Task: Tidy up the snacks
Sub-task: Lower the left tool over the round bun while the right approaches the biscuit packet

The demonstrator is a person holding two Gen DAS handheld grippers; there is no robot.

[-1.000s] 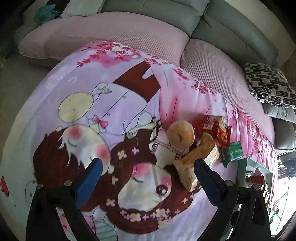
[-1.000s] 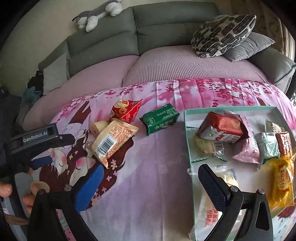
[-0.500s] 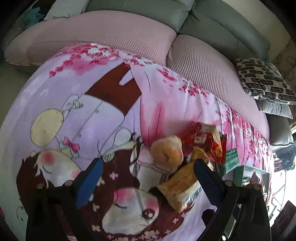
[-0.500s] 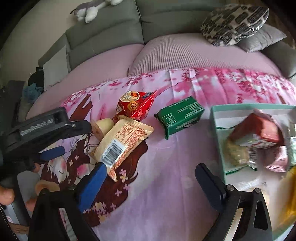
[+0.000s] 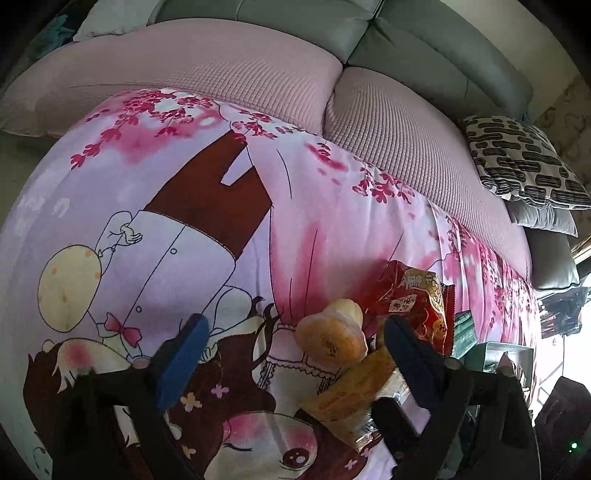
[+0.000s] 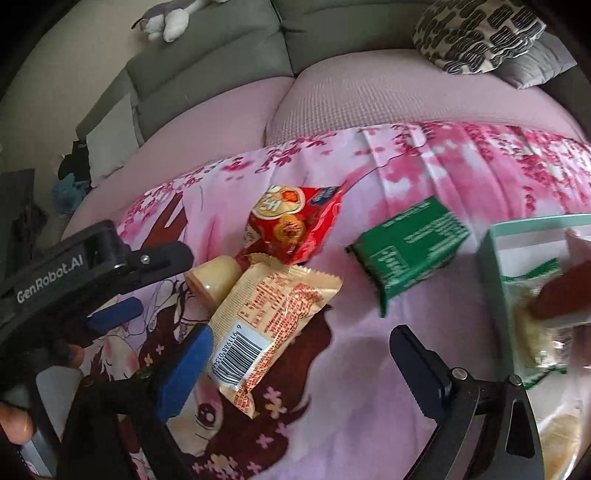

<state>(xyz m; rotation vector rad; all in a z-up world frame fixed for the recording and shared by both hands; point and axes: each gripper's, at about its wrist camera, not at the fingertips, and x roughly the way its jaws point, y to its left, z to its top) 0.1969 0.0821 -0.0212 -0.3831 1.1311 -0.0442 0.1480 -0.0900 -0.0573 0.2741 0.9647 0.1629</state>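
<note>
On the cartoon-print cloth lies a round yellow bun (image 5: 332,336), and it sits between the fingers of my left gripper (image 5: 295,354), nearer the right pad. The jaws are closing and the pads are not touching it. Just right of it lie a red snack bag (image 5: 413,306) and a beige barcode packet (image 5: 354,395). My right gripper (image 6: 301,369) is open above the near end of the beige packet (image 6: 273,325), with its left pad beside the barcode. The red bag (image 6: 291,229), a green box (image 6: 410,247) and the bun (image 6: 214,280) lie beyond it. The left gripper (image 6: 162,284) comes in from the left.
A teal tray (image 6: 495,258) with several snack packs stands at the right. A grey sofa with pink seat cushions (image 5: 229,74) runs along the far side, with a patterned pillow (image 5: 524,162) and a plush toy (image 6: 170,22). A hand (image 6: 14,424) holds the left gripper.
Both grippers have come closer to the snack pile. The right view has swung left from the tray to the beige packet. The left fingers have narrowed around the bun.
</note>
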